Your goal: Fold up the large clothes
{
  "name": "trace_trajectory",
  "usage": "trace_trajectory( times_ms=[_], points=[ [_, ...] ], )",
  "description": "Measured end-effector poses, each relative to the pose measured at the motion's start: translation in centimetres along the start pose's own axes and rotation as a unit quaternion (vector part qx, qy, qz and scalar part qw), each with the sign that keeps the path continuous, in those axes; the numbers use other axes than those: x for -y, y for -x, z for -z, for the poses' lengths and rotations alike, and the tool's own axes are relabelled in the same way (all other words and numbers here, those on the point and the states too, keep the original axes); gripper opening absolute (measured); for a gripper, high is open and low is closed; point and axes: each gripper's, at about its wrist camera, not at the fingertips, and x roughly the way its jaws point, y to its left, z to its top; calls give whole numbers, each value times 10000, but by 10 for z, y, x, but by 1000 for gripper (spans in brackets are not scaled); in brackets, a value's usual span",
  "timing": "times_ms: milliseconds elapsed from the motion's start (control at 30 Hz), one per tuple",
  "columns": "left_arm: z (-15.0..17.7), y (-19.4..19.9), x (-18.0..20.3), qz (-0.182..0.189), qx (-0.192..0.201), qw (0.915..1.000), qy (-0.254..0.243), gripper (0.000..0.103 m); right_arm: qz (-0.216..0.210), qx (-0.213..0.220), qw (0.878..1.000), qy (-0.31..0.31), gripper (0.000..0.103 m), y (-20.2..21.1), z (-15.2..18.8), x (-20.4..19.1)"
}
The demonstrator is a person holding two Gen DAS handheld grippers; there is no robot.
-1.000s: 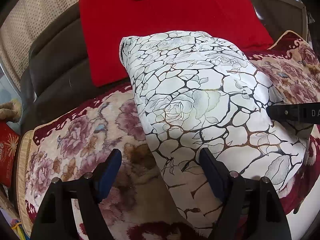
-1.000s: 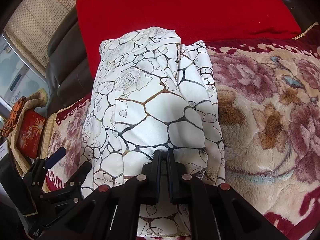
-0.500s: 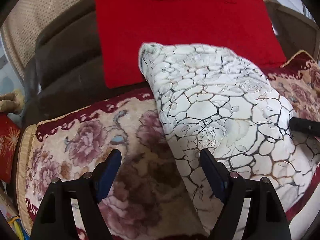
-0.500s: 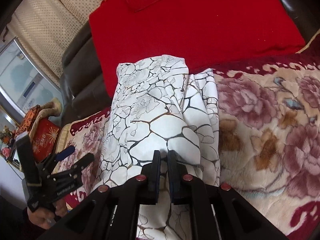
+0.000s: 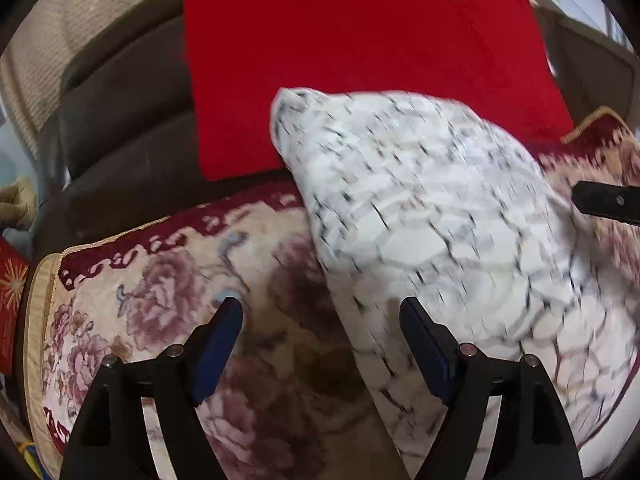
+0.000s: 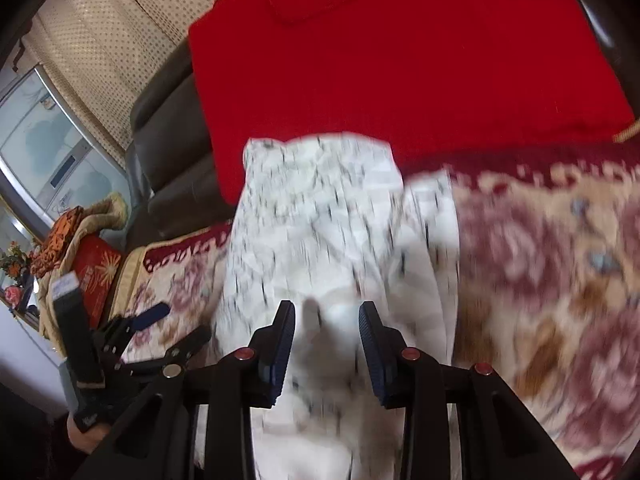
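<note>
Here the white garment (image 5: 432,216), printed with dark crackle lines, lies as a folded bundle on the flowered blanket (image 5: 160,300) that covers the sofa seat, its far edge up against the red cushion (image 5: 360,48). My right tool (image 6: 326,328) has its two fingers parted with a raised ridge of the cloth standing in the gap between them; I judge it is not clamped on anything, though the blur in that view makes contact hard to read. My left tool (image 5: 320,332) is wide open and empty, its left finger over the blanket and its right finger at the near edge of the bundle. The cloth looks thin, soft and light, so I expect it to sag and slide layer over layer, not keep a shape. It should not be fragile, but a smooth fabric could slip from a shallow pinch. I would take hold at a folded edge or corner, where several layers stack, one tool at each end of the same edge, biting deep enough to catch all layers. Lifting from the middle would probably let the fold fall open.
</note>
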Motion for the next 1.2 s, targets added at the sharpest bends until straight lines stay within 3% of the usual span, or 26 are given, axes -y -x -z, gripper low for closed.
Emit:
trace_trajectory(
  times_ms=[167, 300, 467, 567, 600, 667, 800, 933, 1200],
  points=[
    [-17, -25, -4, -228, -198, 9995, -74, 81, 334, -43, 9994, -78, 37, -28, -36, -5],
    [-11, -51, 11, -223, -420, 9982, -366, 82, 715, -652, 9948, -317, 37, -75, -34, 11],
    [-10, -41, 9, -230, -279, 9985, -407, 81, 567, -551, 9963, -329, 37, -75, -31, 19],
    [-7, -29, -4, -10, -246, 9995, -180, 81, 205, -430, 9977, -488, 38, -56, -31, 25],
    [-7, -27, -9, 86, -225, 9997, -103, 81, 81, -375, 9978, -536, 45, -49, -31, 27],
    [-3, -18, -15, 290, -195, 9994, 4, 81, -99, -214, 9979, -606, 70, -34, -28, 31],
    [2, -12, -26, 926, -371, 9948, 187, 82, 52, 147, 9984, -549, 77, 0, -23, 38],
    [3, -12, -30, 1425, -519, 9876, 401, 82, 188, -28, 9977, -650, 78, 7, -17, 56],
    [10, -24, -12, 1953, -818, 9769, 284, 82, 225, -522, 9954, -777, 80, -27, 0, 66]
  ],
)
